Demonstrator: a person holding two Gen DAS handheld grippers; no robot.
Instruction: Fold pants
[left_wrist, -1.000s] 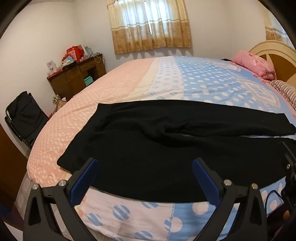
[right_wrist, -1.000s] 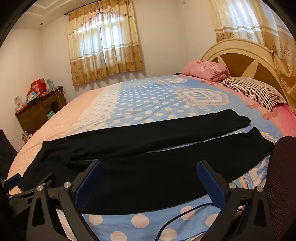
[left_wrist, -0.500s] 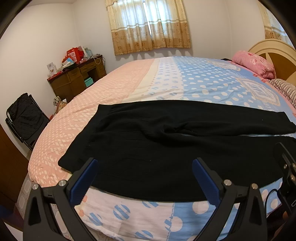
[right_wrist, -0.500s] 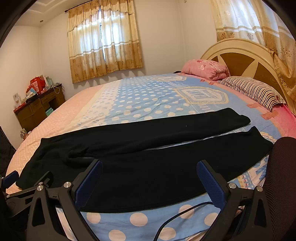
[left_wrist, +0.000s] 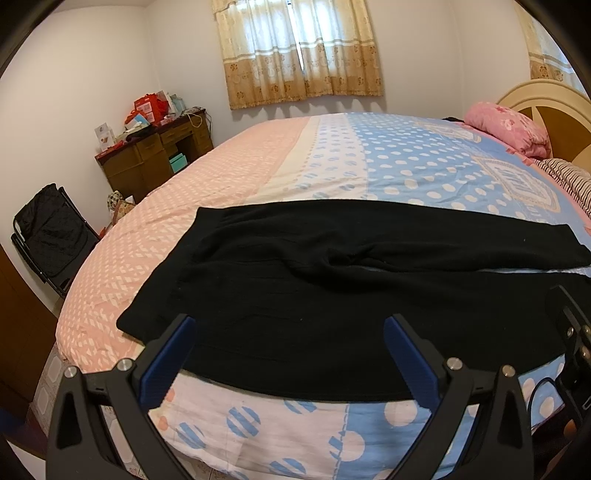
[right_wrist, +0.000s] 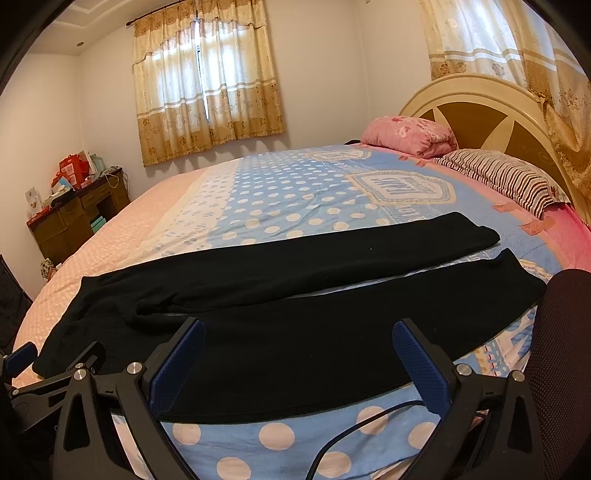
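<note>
The black pants (left_wrist: 332, 295) lie flat and unfolded across the near side of the bed (left_wrist: 332, 177), waistband toward 9 o'clock and both legs running toward 3 o'clock with a thin strip of bedspread between them. Over the last second they have not shifted; the left view has only crept slightly nearer, so I judge folding not yet begun and both tools still lining up. The left gripper (left_wrist: 288, 354) and right gripper (right_wrist: 295, 358) each hover at 6 o'clock, jaws spread wide and holding nothing. In the left view the leg ends run out of frame at 3 o'clock; a dark chair back (right_wrist: 565, 369) blocks the near hem's surroundings.
</note>
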